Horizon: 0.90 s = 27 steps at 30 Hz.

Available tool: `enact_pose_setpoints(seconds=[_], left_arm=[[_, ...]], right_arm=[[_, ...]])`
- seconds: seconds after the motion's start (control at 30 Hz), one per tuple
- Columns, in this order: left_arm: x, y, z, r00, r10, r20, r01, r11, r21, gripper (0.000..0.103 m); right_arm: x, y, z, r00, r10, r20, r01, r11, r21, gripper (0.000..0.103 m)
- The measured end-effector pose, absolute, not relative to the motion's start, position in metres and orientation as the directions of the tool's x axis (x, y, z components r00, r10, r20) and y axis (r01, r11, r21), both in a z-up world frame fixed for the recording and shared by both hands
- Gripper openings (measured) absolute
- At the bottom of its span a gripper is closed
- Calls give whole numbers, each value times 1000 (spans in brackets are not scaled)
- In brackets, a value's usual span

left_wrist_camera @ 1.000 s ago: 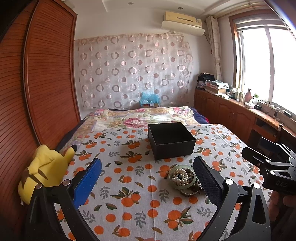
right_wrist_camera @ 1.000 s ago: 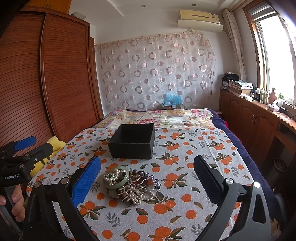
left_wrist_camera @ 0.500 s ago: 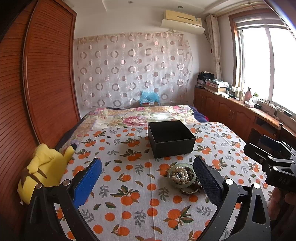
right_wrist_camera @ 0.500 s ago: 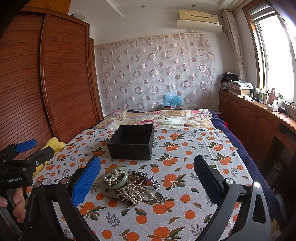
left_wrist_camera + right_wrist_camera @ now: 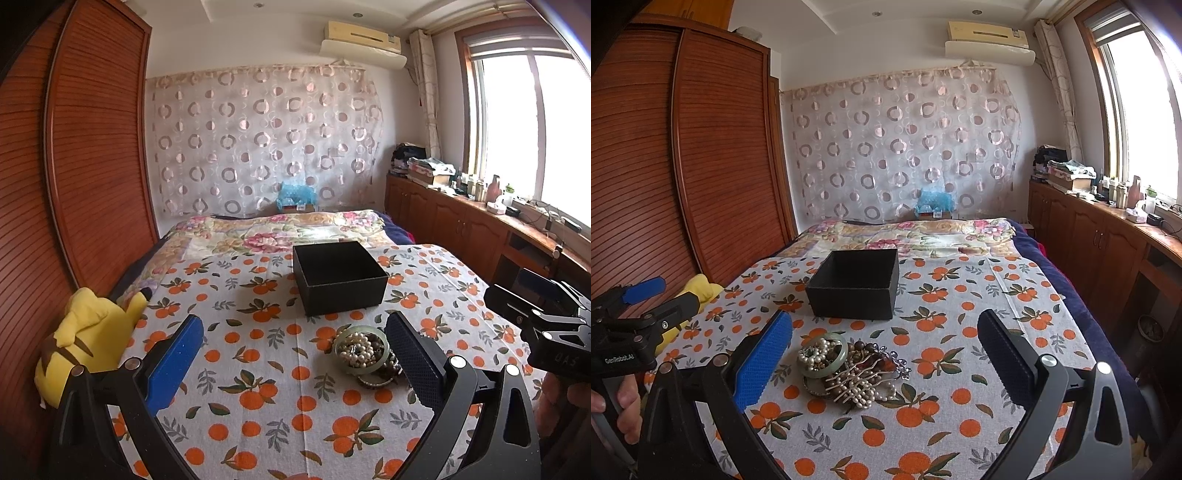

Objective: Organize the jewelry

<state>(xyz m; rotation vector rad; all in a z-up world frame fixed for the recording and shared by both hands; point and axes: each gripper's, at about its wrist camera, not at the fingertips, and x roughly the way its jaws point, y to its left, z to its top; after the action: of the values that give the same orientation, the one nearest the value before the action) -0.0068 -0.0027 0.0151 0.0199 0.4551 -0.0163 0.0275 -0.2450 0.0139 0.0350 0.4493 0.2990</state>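
Orange-printed cloth (image 5: 960,373) covers the near half of the bed (image 5: 912,232), with a floral quilt (image 5: 280,232) beyond it toward the middle of both views. On that cloth, at centre frame in the right wrist view, lies the jewelry pile (image 5: 849,369): a pale green bangle, pearl strands, dark beads and a pearl comb, all tangled together. In the left wrist view the same pile sits lower right of centre, partly hidden behind my dark finger. Just above it in both views stands an open black box (image 5: 855,284), apart from the pile; I cannot see its floor.

My left gripper (image 5: 293,354) hangs over the cloth with its jaws spread wide, holding nothing. My right gripper (image 5: 884,354) is the same, jaws wide apart and empty, the pile lying between its fingers in view but below them.

Reddish slatted wardrobe doors (image 5: 701,166) fill the left of both frames, and a yellow plush toy (image 5: 88,339) leans at their foot. A circle-patterned curtain (image 5: 905,147) hangs on the far wall under an air conditioner (image 5: 988,37) at upper right. A bright window (image 5: 535,129) and a cluttered wooden worktop (image 5: 491,218) run along the right edge.
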Motion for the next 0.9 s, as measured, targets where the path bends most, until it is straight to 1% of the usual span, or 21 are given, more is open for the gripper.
enact_pose_setpoints(seconds=[0.3, 0.53, 0.7, 0.73, 0.9], left_arm=[[-6, -3, 15, 896, -13, -444, 22, 1000, 15, 96], [6, -5, 6, 867, -34, -497, 45, 999, 10, 96], [25, -6, -18, 827, -77, -556, 95, 995, 4, 96], [28, -7, -22, 820, -86, -566, 106, 994, 4, 96], [44, -16, -45, 777, -124, -617, 154, 988, -4, 96]], right_arm=[[28, -247, 17, 858, 292, -423, -277, 956, 98, 101], [29, -250, 16, 847, 299, -439, -284, 953, 103, 101], [37, -253, -1, 829, 310, -466, -301, 949, 95, 101], [39, -254, -4, 821, 317, -476, -308, 946, 99, 100], [48, -257, -20, 795, 322, -513, -323, 942, 92, 91]])
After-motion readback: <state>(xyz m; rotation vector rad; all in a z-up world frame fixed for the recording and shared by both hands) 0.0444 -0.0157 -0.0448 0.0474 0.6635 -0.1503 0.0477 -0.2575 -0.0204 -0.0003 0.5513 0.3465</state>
